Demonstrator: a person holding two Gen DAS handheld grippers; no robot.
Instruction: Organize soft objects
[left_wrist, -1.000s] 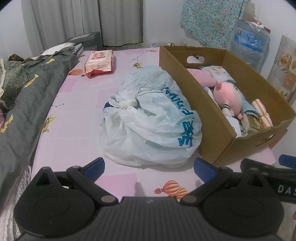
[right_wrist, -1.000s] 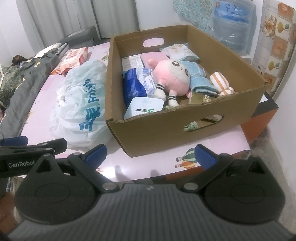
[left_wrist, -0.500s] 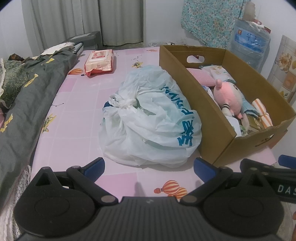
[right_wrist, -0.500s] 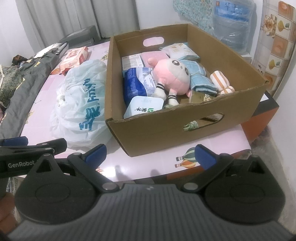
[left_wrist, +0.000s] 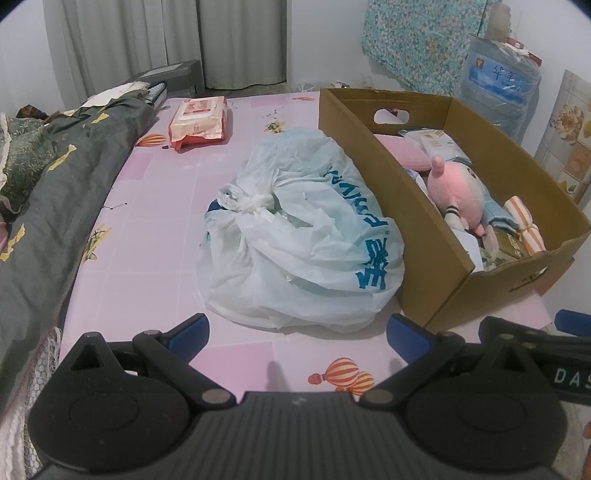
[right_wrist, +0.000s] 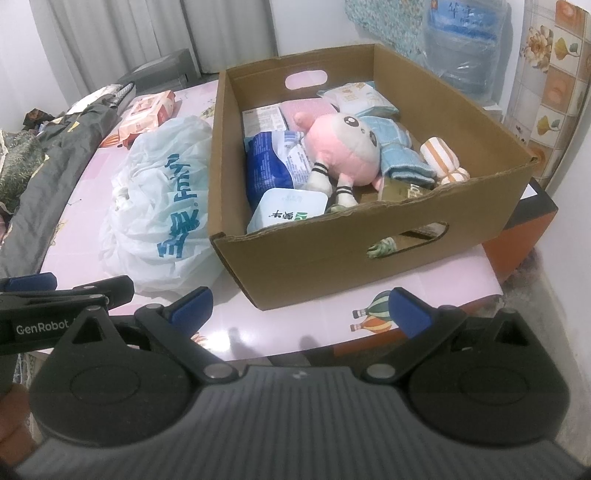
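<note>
Cardboard box (right_wrist: 332, 251) seen on pink table (right_wrist: 303, 314).
Pink plush toy (right_wrist: 343, 147) lies inside; white plastic bag (right_wrist: 166, 206) touching its left wall.

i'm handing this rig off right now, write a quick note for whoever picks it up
Left gripper: open, empty, low before the tied white plastic bag.
Right gripper: open, empty, facing the cardboard box.
In the box: pink plush toy, blue towel, striped roll, several soft packs.
Outside it, on the pink surface: the bag beside the box's wall, and a red wipes pack farther back.
Left: probably those two.
</note>
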